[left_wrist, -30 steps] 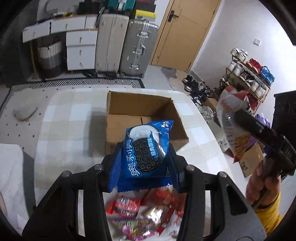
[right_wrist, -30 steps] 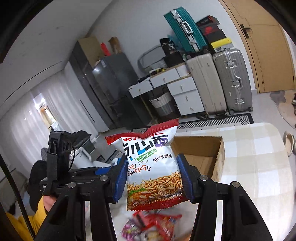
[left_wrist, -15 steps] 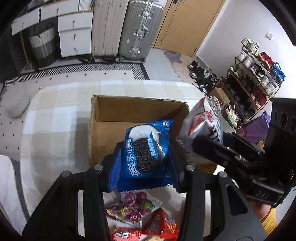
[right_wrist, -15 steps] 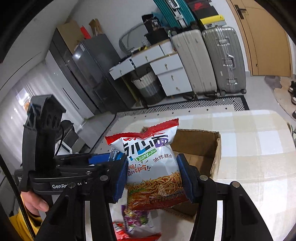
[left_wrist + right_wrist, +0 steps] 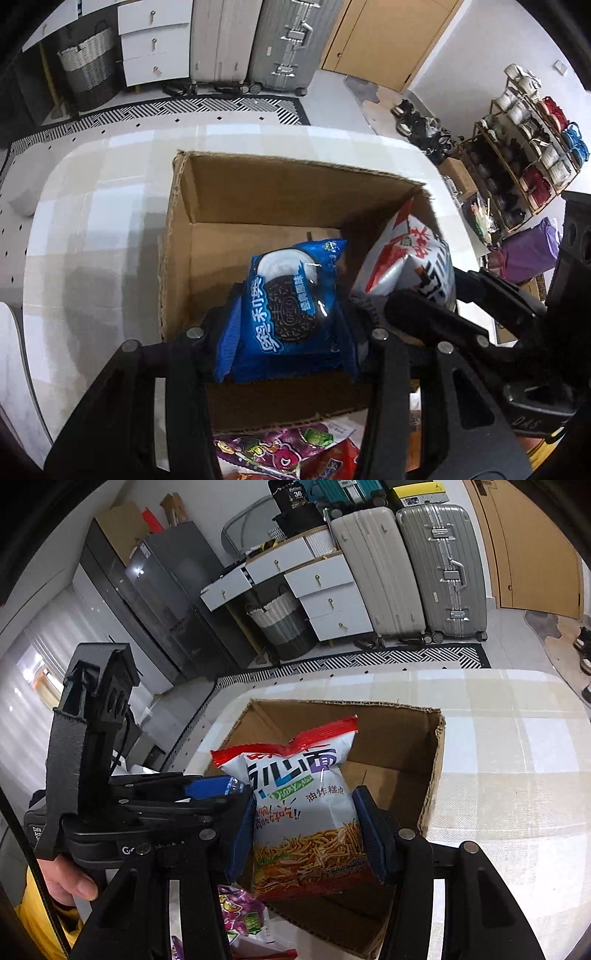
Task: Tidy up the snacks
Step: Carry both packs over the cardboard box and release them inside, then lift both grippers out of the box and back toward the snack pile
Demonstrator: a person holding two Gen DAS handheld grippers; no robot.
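The blue Oreo cookie packet (image 5: 291,306) sits clamped between the two blue-padded fingers of the left tongs (image 5: 288,325), held upright over the open cardboard box (image 5: 221,206), just inside its near wall. Beside it, to the right in the left wrist view, the white and red fried noodle snack bag (image 5: 306,812) is pinched at its sides by the right tongs (image 5: 304,834), and it also hangs above the inside of the box, close to the right-hand wall. In the left wrist view the same bag (image 5: 410,258) shows its silvery back and red top seam, almost touching the cookie packet. The two tongs stand side by side, and the black body of the left one fills the left part of the right wrist view, with the person's hand (image 5: 62,878) gripping its handle beneath a yellow sleeve.

The floor of the box is bare brown cardboard where it shows. In front of the box, on the near part of the tabletop (image 5: 92,229), lie more loose snacks, among them a purple candy packet (image 5: 273,446) and some red wrappers. The tabletop wears a pale checked cloth. Beyond it stand two suitcases (image 5: 410,568), white drawers (image 5: 325,590), a woven basket and a wooden door; a shoe rack (image 5: 524,147) lines the right wall.
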